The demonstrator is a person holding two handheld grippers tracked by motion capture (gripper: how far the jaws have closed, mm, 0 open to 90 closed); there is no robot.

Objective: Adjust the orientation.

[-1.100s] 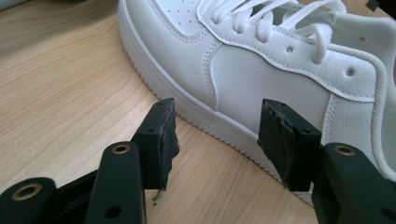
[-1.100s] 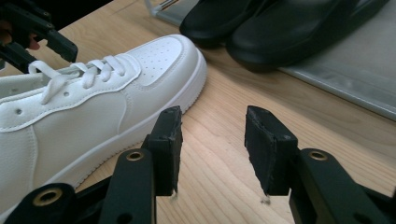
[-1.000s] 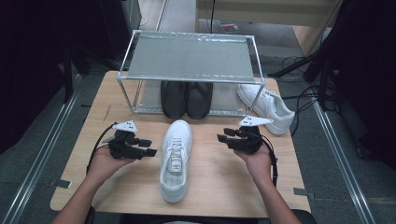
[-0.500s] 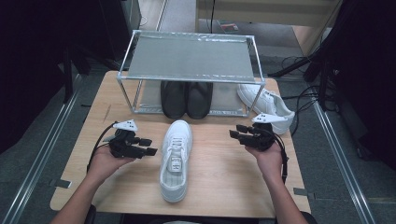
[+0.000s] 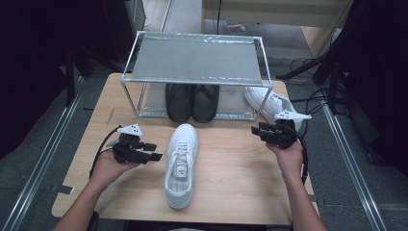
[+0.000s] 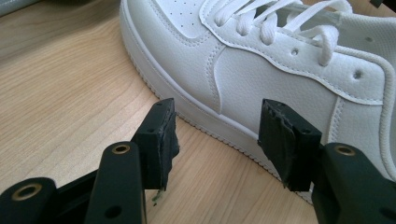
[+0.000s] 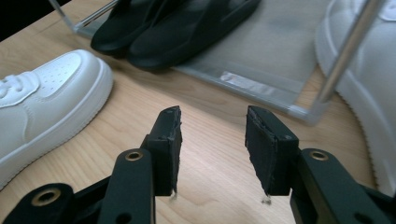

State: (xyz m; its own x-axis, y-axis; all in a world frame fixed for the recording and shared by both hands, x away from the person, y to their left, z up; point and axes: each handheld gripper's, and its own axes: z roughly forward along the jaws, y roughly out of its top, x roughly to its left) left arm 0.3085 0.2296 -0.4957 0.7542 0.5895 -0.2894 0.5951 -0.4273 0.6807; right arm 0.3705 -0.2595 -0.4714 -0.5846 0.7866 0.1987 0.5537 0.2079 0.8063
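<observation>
Starting at the jaws: the left gripper [image 5: 153, 156] has its jaws spread with nothing between them, parked just beside the side wall of the white sneaker [image 5: 181, 163] that lies in the middle of the tabletop [image 5: 231, 173]. In the left gripper view the two black pads frame the sneaker's sole edge, close but not touching, so my guess is it's lined up for a grab at the shoe's side.

The right gripper [image 5: 257, 131] also has its jaws spread and empty. It hangs over bare wood near the right front leg of the rack [image 5: 197, 60], angled toward the middle of the table (no contact with anything as far as I can see).

Moving outward: a pair of black shoes [image 5: 192, 102] sits side by side on the rack's lower level, toes toward the person, which looks like the tidy stored spot. A second white sneaker [image 5: 269, 103] lies outside the rack at its right end, partly behind the leg. I'd say the one in the middle lies out in the open so both hands can get at it.

What the views add: the high view gives the whole layout and both forearms coming in from the bottom. The left gripper view shows the laces and stitching up close. The right gripper view shows the grey mat under the black shoes and how near the rack leg is, which the high view flattens out.
</observation>
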